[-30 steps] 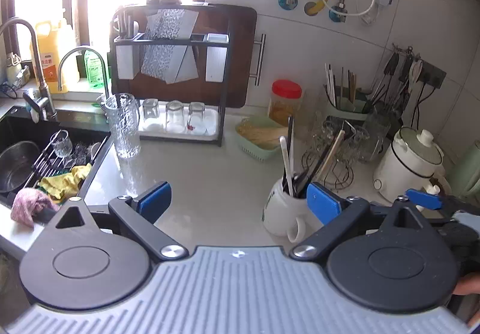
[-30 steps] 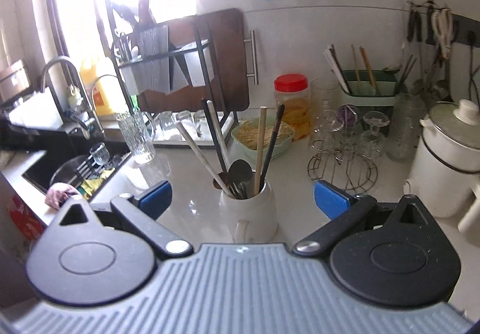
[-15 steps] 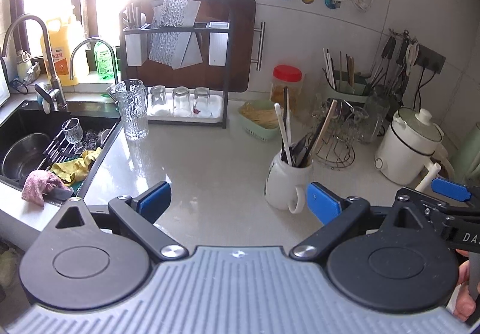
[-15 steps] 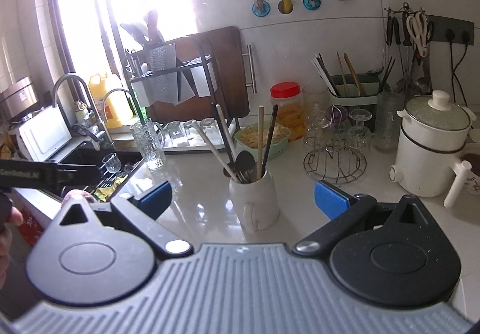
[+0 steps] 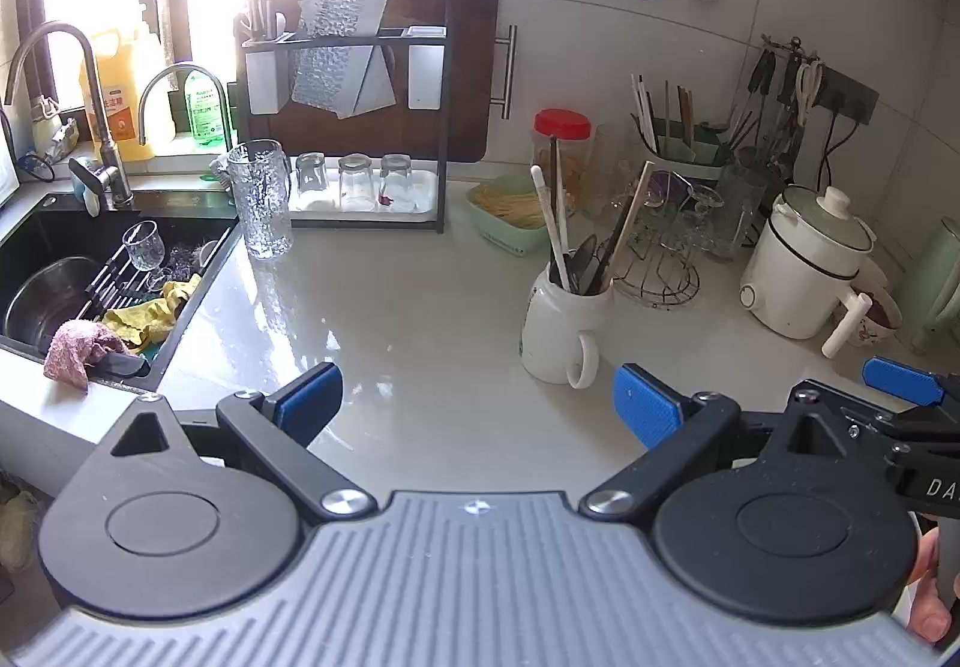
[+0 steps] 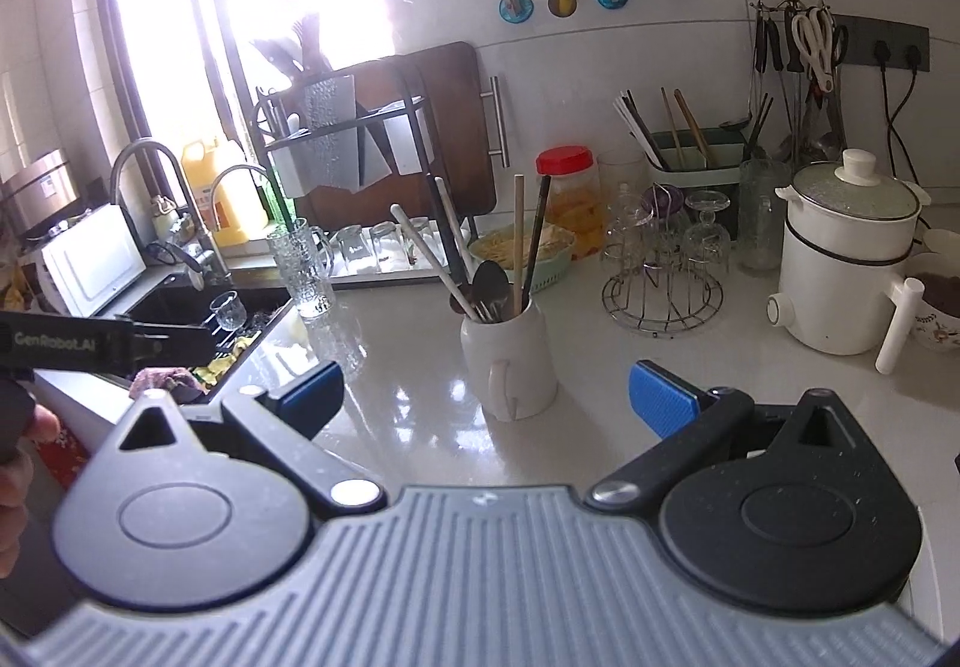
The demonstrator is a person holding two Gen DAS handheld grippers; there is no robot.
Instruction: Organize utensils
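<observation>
Both pairs of jaws stand wide apart with nothing between their blue pads. The left gripper [image 5: 477, 397] hangs over bare counter [image 5: 390, 319]; the right gripper [image 6: 486, 388] hangs over the same counter further right, and its blue tip shows at the right edge of the left view.

The mug [image 5: 558, 331] stands upright on the counter ahead of both. In the left view it sits beyond the jaws and toward the right pad, apart from it, handle turned toward the camera. In the right view the mug [image 6: 510, 361] lies almost midway between the two pads but beyond them, not touched by either, handle again facing the camera.

The utensils [image 5: 585, 241] stand in the mug and lean outward: a white-handled one, a pale wooden stick, dark chopsticks and a dark spoon bowl. From the right view the utensils [image 6: 498, 265] fan left and up above the mug's rim.

Behind the mug are a wire rack [image 6: 660, 283] of upturned glasses, a green caddy [image 6: 696, 157] with more sticks, and a red-lidded jar [image 6: 567, 193]. A white pot [image 6: 840, 271] stands to the right. The sink [image 5: 90, 271] lies far left, well apart from the mug.
</observation>
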